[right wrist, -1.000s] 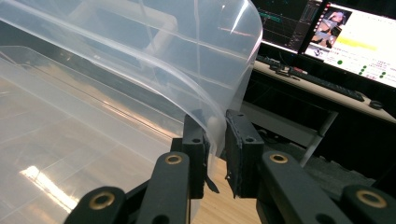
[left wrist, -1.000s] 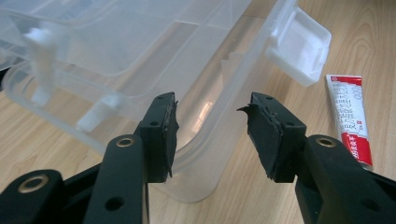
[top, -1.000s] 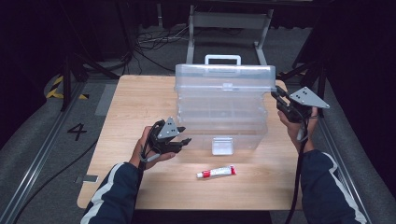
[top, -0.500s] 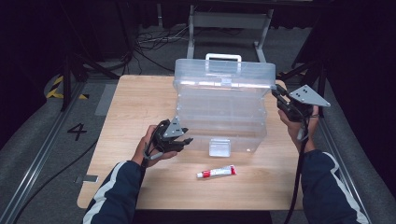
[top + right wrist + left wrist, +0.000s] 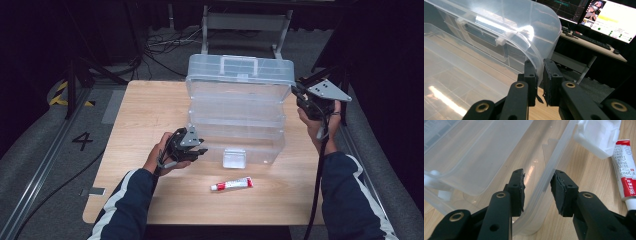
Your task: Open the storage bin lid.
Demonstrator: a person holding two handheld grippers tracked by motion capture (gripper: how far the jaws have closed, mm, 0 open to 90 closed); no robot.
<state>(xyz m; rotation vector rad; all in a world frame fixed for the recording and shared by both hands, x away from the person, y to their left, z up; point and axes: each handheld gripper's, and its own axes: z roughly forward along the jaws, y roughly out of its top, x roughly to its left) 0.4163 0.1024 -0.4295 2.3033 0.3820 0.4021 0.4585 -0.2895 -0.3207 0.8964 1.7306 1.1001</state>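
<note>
A clear tiered plastic box (image 5: pixel 237 135) stands on the wooden table (image 5: pixel 150 115), its upper tiers and handled lid (image 5: pixel 240 70) raised toward the back. At the box's near left corner my left gripper (image 5: pixel 200 150) is open. In the left gripper view the bottom tray's wall (image 5: pixel 544 180) runs between the left gripper (image 5: pixel 537 188) pads; the jaws have just been closing on it, with gaps still showing. My right gripper (image 5: pixel 296 92) is shut on the lid's right rim; the right gripper (image 5: pixel 540 75) pinches the curved lid edge (image 5: pixel 536 50) and has just tightened slightly.
A red-and-white tube (image 5: pixel 231 184) lies on the table in front of the box, also visible as the tube (image 5: pixel 625 170) beside the white latch (image 5: pixel 599 135). A metal stand (image 5: pixel 245 20) is behind the table. A desk with a lit monitor (image 5: pixel 609 17) lies beyond the lid.
The lid and upper tiers have risen and shifted toward the back, held by the right gripper. The left gripper has stayed at the box's near left corner.
</note>
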